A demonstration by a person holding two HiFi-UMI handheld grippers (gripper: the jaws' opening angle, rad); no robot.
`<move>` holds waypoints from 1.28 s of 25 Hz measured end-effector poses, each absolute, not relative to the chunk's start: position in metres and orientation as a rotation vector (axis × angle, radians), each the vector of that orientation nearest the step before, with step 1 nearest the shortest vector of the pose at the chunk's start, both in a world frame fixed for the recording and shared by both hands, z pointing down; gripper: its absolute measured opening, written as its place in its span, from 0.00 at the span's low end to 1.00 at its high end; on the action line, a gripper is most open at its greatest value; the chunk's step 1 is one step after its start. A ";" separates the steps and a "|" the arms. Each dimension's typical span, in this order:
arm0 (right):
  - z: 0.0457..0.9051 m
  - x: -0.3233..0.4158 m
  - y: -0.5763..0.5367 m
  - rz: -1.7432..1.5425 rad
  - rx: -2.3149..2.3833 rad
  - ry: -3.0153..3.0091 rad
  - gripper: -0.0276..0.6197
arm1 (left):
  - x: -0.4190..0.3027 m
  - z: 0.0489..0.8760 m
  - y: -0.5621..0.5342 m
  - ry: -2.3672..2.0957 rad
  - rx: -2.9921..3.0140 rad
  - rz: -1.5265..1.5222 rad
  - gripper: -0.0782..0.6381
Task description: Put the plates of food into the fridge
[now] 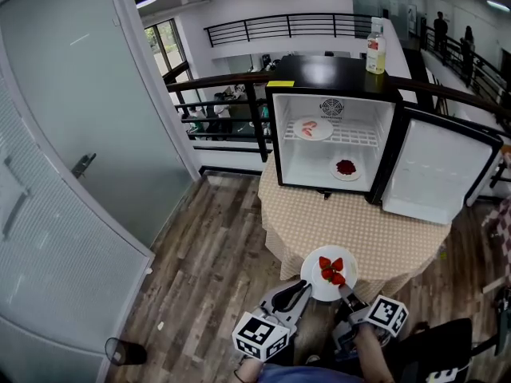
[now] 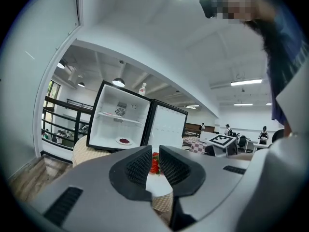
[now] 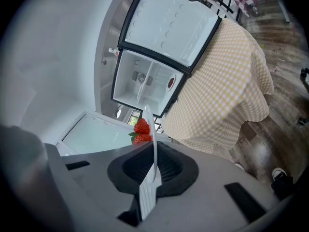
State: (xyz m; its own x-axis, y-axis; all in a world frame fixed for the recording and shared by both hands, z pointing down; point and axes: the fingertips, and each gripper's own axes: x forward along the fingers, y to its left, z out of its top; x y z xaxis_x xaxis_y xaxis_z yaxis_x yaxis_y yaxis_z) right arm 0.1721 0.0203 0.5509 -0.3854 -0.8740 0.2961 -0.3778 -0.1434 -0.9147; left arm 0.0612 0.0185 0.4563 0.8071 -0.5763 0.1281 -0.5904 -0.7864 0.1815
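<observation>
A white plate (image 1: pixel 314 286) of strawberries (image 1: pixel 331 270) hangs over the near edge of the checked table (image 1: pixel 351 222), and my right gripper (image 1: pixel 345 292) is shut on its near rim. In the right gripper view the plate (image 3: pixel 148 122) stands edge-on between the right gripper (image 3: pixel 153 153) pads, the strawberries (image 3: pixel 141 131) to its left. My left gripper (image 1: pixel 302 287) sits just left of the plate, jaws slightly apart, holding nothing; in its own view the left gripper (image 2: pixel 155 153) frames the strawberries (image 2: pixel 154 165). The open fridge (image 1: pixel 386 146) holds one plate (image 1: pixel 312 128) on the shelf and another (image 1: pixel 346 168) on the floor.
The fridge door (image 1: pixel 435 170) swings out to the right. A bottle (image 1: pixel 375 48) stands on the fridge top. A frosted glass wall (image 1: pixel 72 174) runs along the left, a black railing (image 1: pixel 223 102) behind the table. A dark object (image 1: pixel 128 350) lies on the wood floor.
</observation>
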 end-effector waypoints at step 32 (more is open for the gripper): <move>0.560 0.127 -0.167 -1.453 -1.578 1.449 0.08 | 0.021 0.455 -0.200 -0.520 2.887 0.128 0.17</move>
